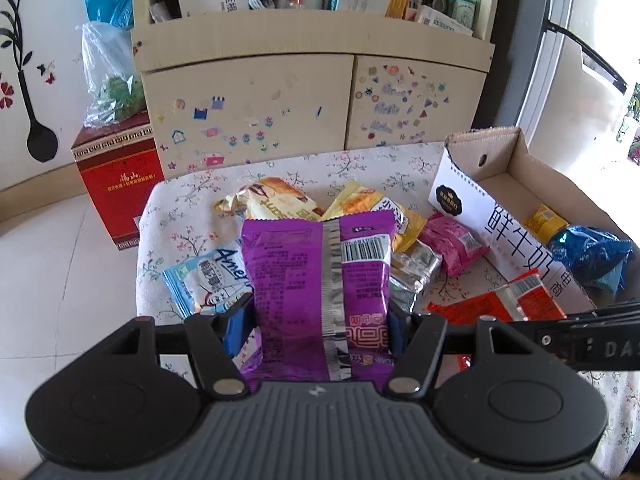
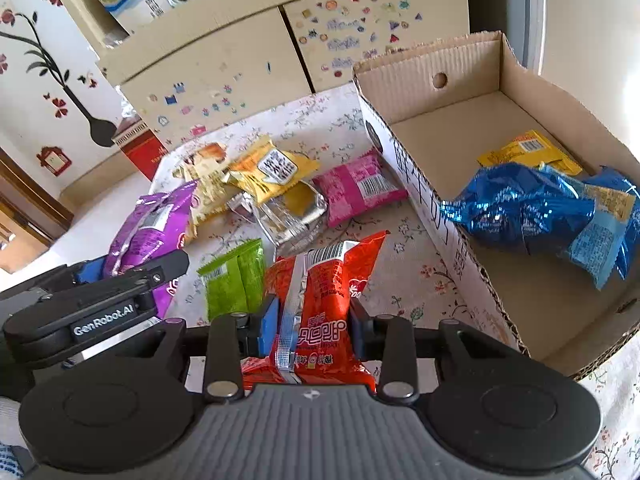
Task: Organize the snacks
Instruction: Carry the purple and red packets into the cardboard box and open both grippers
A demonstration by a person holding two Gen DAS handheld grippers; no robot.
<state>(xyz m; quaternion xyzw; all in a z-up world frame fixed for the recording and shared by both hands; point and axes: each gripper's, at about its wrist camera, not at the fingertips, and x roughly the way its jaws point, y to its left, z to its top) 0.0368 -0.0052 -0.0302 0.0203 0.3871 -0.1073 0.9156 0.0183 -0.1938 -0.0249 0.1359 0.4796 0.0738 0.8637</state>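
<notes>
My left gripper (image 1: 318, 320) is shut on a purple snack packet (image 1: 320, 280) and holds it upright above the table; the packet also shows in the right wrist view (image 2: 148, 228). My right gripper (image 2: 312, 328) is shut on a red snack packet (image 2: 320, 300), which also shows in the left wrist view (image 1: 500, 304). The cardboard box (image 2: 432, 208) lies at the right and holds blue packets (image 2: 520, 208) and a yellow packet (image 2: 528, 152). Loose on the table are a pink packet (image 2: 360, 188), a green packet (image 2: 232, 284), yellow packets (image 2: 272, 172) and a silver packet (image 2: 288, 216).
The table has a floral cloth (image 1: 192, 208). A beige cabinet with stickers (image 1: 248, 100) stands behind it. A red box (image 1: 120, 184) sits on the floor at the left. A light blue packet (image 1: 208, 276) lies by the purple one.
</notes>
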